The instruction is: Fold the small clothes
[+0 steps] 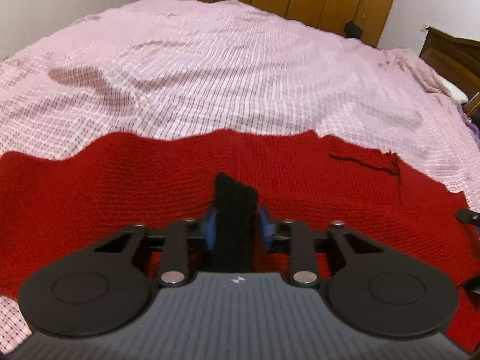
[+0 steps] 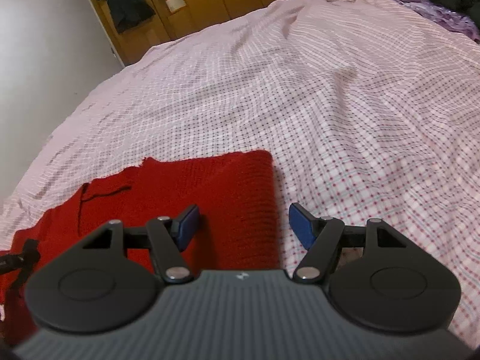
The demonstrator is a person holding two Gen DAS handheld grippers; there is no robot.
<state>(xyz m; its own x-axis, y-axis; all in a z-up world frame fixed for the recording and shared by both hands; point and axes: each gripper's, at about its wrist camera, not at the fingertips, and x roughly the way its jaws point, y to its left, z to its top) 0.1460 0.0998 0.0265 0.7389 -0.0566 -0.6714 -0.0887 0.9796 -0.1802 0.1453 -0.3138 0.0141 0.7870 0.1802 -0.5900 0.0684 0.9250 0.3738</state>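
Left gripper [image 1: 236, 225] is clamped on a strip of black knit fabric [image 1: 235, 210], blue pads pinching it from both sides, the strip standing up between them and running back toward the camera. What that black piece belongs to is hard to say from here; it may be a trim or tie on the red knitted garment [image 1: 120, 198], but the view is too close to be sure. The red garment lies flat on the pink checked bedspread [image 1: 225, 75], spread wide across the left view, its far edge running side to side just ahead of the fingers. Now the right gripper [image 2: 243, 225] — jaws apart, nothing between the pads — hangs right over the garment's right-hand edge [image 2: 271, 210], with one blue pad above red knit and the other above bare bedspread. That edge runs away from the camera to a square corner [image 2: 264, 156] just ahead, so the edge lies along the gripper's pointing line, not across it. A dark thread [image 2: 102, 193] trails across the red cloth between the two hands. By my reading the right hand is the nearer one to that free side and corner — the fold turns on catching it there while the left holds on.
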